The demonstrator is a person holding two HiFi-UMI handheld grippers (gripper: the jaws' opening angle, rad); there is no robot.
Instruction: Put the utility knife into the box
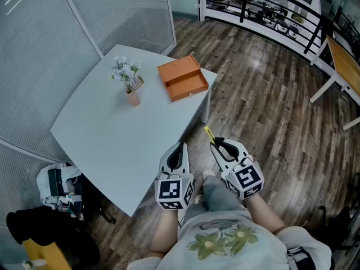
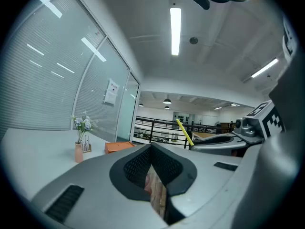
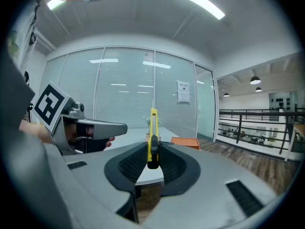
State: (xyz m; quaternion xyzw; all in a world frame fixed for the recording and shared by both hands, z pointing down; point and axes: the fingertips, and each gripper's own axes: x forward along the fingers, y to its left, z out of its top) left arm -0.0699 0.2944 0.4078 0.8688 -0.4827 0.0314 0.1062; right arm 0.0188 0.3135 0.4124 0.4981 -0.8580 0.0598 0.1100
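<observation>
A yellow utility knife [image 3: 152,130] stands upright between the pads of my right gripper [image 3: 153,149], which is shut on it. In the head view the right gripper [image 1: 217,145] hangs off the table's near right edge, with the knife [image 1: 209,133] pointing towards the table. The orange box [image 1: 182,77] lies open at the table's far right corner, well ahead of both grippers. My left gripper [image 1: 179,149] hovers over the near table edge beside the right one, its jaws shut with nothing in them. From the left gripper view the knife [image 2: 184,132] and the box [image 2: 118,147] both show.
A small pink vase of flowers [image 1: 131,90] stands on the white table [image 1: 112,134], left of the box. Glass partition walls run behind the table. Wooden floor lies to the right, bags sit on the floor at lower left [image 1: 56,187], and a railing [image 1: 270,10] runs at the back.
</observation>
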